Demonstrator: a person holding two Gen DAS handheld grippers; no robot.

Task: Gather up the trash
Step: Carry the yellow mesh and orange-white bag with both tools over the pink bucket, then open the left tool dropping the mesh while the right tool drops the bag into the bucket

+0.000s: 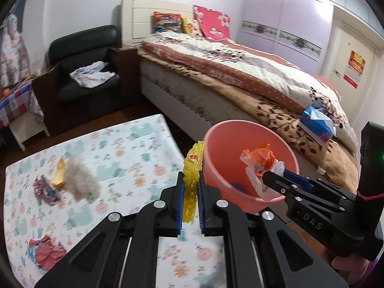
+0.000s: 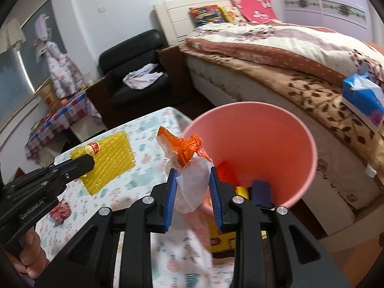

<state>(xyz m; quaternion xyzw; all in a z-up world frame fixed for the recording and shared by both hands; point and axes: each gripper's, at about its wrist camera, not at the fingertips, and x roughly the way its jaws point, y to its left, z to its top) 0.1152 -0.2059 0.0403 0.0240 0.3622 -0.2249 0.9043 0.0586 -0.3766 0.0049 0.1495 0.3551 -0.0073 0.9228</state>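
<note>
Both hand-held grippers carried trash toward the pink bin (image 2: 252, 144): left hand-held gripper (image 1: 190, 192) clamped yellow bubble wrap (image 1: 192, 168), right hand-held gripper (image 2: 193, 187) clamped a plastic bag (image 2: 189, 168); releasing over the bin seemed next.

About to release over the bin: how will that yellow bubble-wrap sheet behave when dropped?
The yellow bubble-wrap sheet probably weighs very little and may drift. It looks semi-stiff, staying fairly flat in the left tongs, so it could catch on the pink bin rim.

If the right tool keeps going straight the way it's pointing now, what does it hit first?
Most likely the pink bin: the right tool, shut on the orange and white plastic bag, points at its open mouth, though depth is unclear.
</note>
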